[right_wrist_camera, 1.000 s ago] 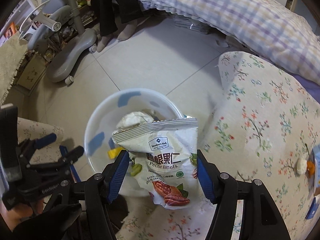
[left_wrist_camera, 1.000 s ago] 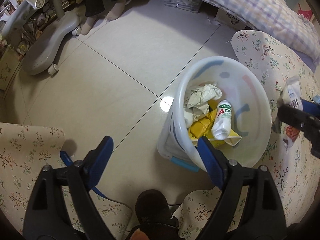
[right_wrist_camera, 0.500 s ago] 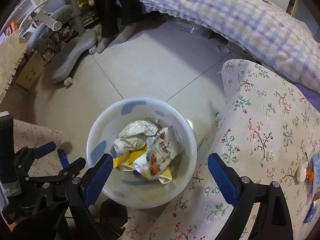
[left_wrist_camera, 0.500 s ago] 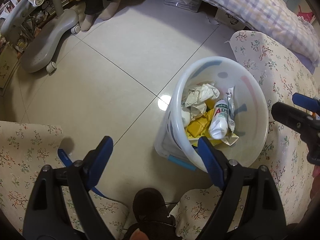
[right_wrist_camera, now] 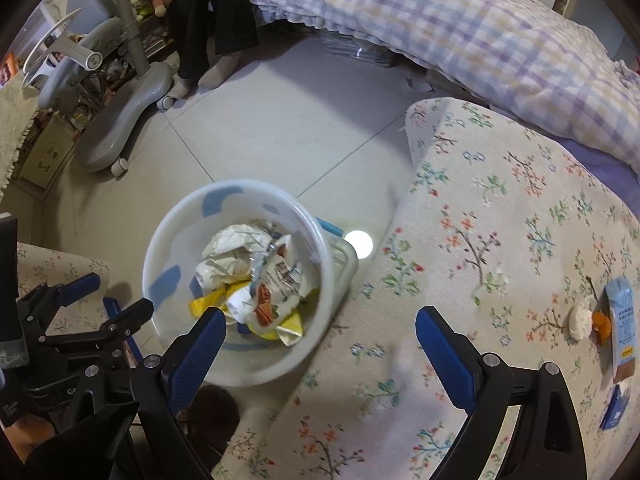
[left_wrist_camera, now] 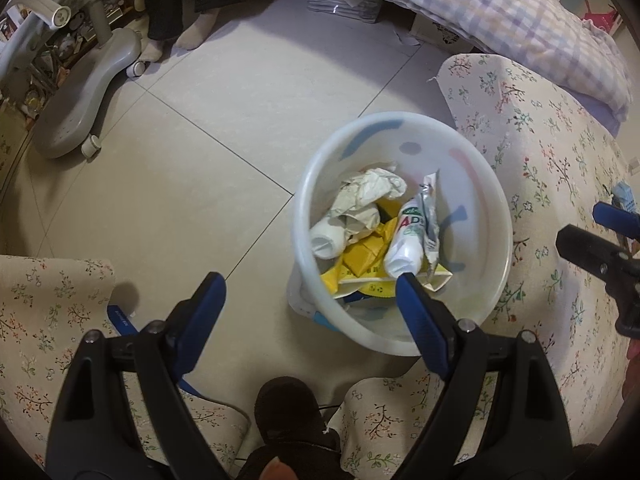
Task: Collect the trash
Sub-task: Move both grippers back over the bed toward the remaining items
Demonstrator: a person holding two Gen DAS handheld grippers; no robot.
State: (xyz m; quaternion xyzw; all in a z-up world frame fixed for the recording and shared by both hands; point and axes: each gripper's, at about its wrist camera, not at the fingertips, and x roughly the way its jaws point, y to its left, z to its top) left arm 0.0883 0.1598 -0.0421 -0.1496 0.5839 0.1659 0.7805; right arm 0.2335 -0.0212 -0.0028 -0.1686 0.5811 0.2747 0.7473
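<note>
A white plastic bin stands on the tiled floor beside the floral-covered table; it also shows in the right wrist view. Inside lie crumpled paper, a white bottle, yellow wrappers and a pecan snack bag. My left gripper is open and empty above the bin's near rim. My right gripper is open and empty over the table edge, right of the bin. On the table at the right lie a blue carton, a pale scrap and an orange bit.
A grey chair base with casters stands at the far left on the floor. A person's socked feet are beside it. A bed with a plaid quilt runs along the back. A second floral cloth lies low left.
My right gripper opened and let go of the pecan snack bag, which fell into the bin. The right gripper then drew to the right over the table. The left gripper stayed open.
</note>
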